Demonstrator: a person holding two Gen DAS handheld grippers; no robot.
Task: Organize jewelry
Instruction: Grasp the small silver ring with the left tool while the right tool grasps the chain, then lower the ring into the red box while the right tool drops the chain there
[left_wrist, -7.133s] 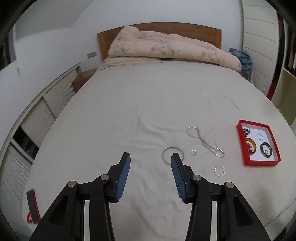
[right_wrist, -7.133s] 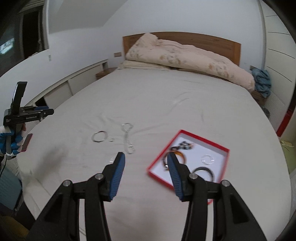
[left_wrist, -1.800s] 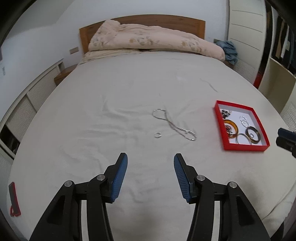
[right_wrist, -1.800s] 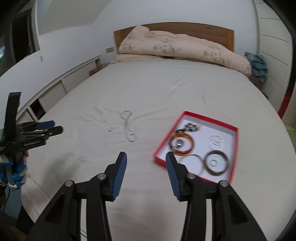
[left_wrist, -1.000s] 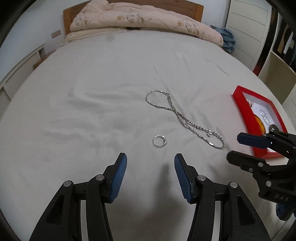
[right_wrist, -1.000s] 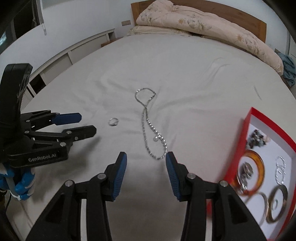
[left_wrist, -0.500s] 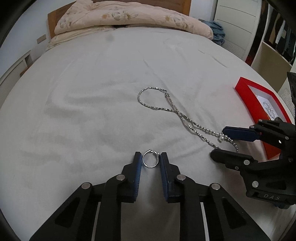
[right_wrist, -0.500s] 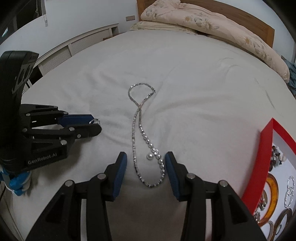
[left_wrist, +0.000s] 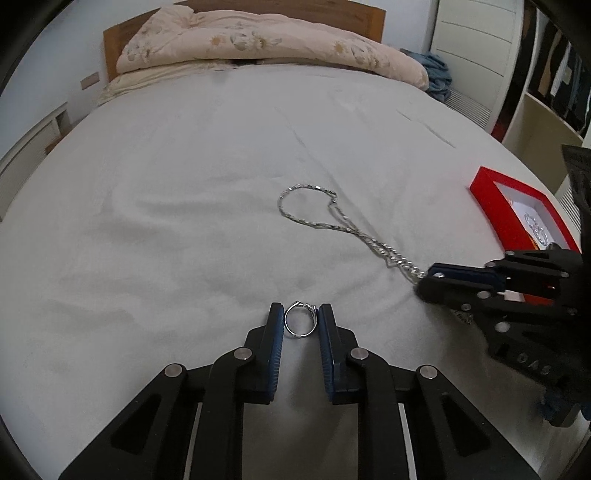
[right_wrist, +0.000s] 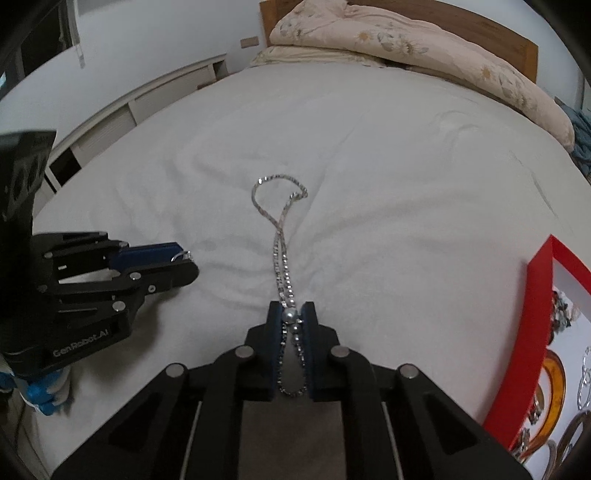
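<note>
A small silver ring (left_wrist: 300, 324) lies on the white bedsheet, and my left gripper (left_wrist: 300, 318) is shut on it, its blue pads pressing both sides. A silver beaded necklace (right_wrist: 280, 236) stretches across the sheet with a loop at its far end. My right gripper (right_wrist: 291, 314) is shut on the near, beaded end of the necklace. In the left wrist view the right gripper (left_wrist: 424, 278) sits to the right, on the necklace (left_wrist: 325, 218). In the right wrist view the left gripper (right_wrist: 184, 264) shows at the left with the ring (right_wrist: 181, 256).
A red tray (left_wrist: 491, 206) with a white floor holds bangles and other jewelry at the right; it also shows as the red tray (right_wrist: 535, 332) edge. A folded floral duvet (left_wrist: 266, 40) and wooden headboard lie at the far end. A blue cloth (left_wrist: 437, 75) sits far right.
The right gripper's jaws have closed on the necklace's beaded end. The left gripper stays closed on the ring, barely moved.
</note>
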